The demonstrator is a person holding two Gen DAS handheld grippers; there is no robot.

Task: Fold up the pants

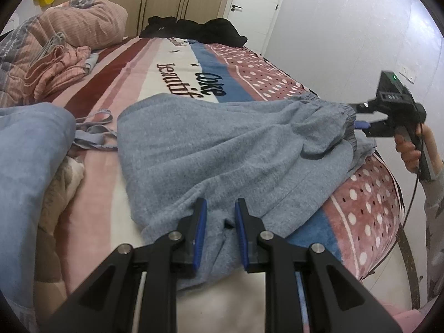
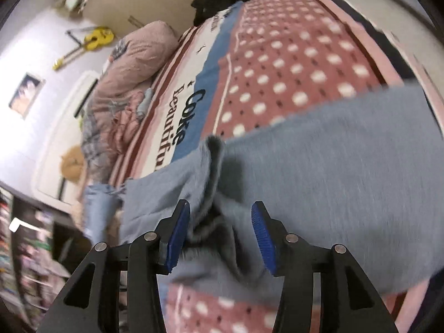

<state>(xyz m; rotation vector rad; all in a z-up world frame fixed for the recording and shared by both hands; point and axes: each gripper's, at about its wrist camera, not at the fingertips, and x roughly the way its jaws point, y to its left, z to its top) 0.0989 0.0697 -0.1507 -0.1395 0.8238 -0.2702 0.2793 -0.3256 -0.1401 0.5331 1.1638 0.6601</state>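
- Folding looked barely started: the grey pants (image 1: 236, 149) lay spread across the bed (image 1: 266, 83), waistband out at about 3 o'clock in the left wrist view and the leg ends down at 6 o'clock.
- Left hand-held gripper (image 1: 220, 230) had its jaws narrowly apart around a bunch of leg fabric. Pads looked just beside the cloth, not clearly pinching it.
- Right hand-held gripper (image 2: 219, 238) was spread wider, with the gathered waistband sitting between the blue pads. Its view was blurry, so I couldn't tell if anything touched.
- My guess at doing it well: get both layers fully between the pads before closing, then lift both ends evenly so the cloth stays taut.
- Watch the jeans (image 1: 30, 161) at 9 o'clock. They sat near enough to snag.
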